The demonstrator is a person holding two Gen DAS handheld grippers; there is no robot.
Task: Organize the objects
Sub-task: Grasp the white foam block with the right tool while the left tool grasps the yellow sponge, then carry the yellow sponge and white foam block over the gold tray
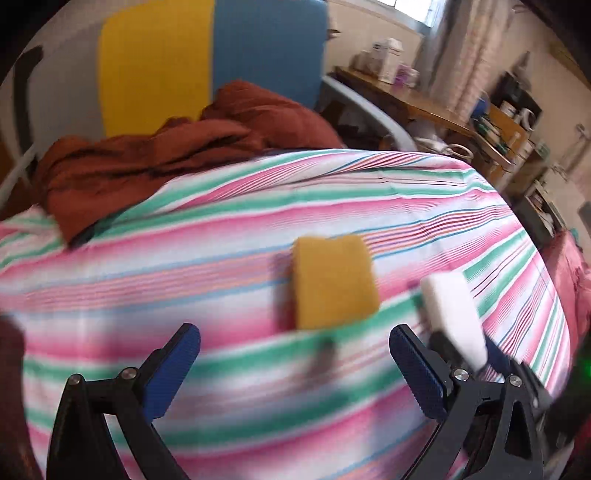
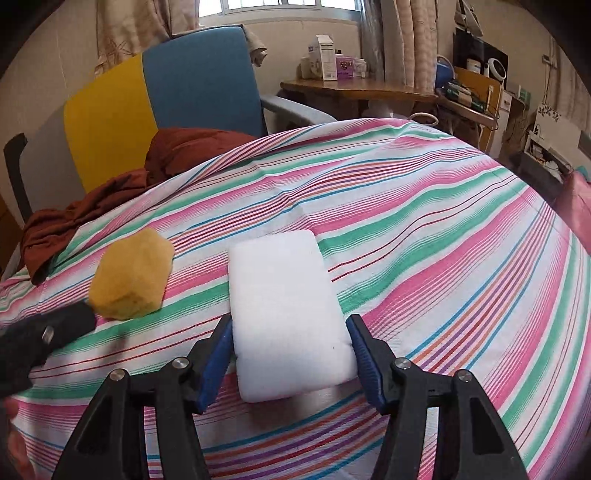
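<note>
White sponge (image 2: 290,314) is being pinched by right hand-held gripper (image 2: 291,350); left hand-held gripper (image 1: 295,365), spread, empty, is being lined up w/ yellow sponge (image 1: 334,282); closing req'd next.

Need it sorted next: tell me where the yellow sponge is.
The yellow sponge lies on the striped cloth, left of the white sponge in the right wrist view, just ahead of the open left tool.

Daylight enters from a window (image 2: 284,7) at top; left wrist view motion-blurred, right sharp; fisheye corners dark.
</note>
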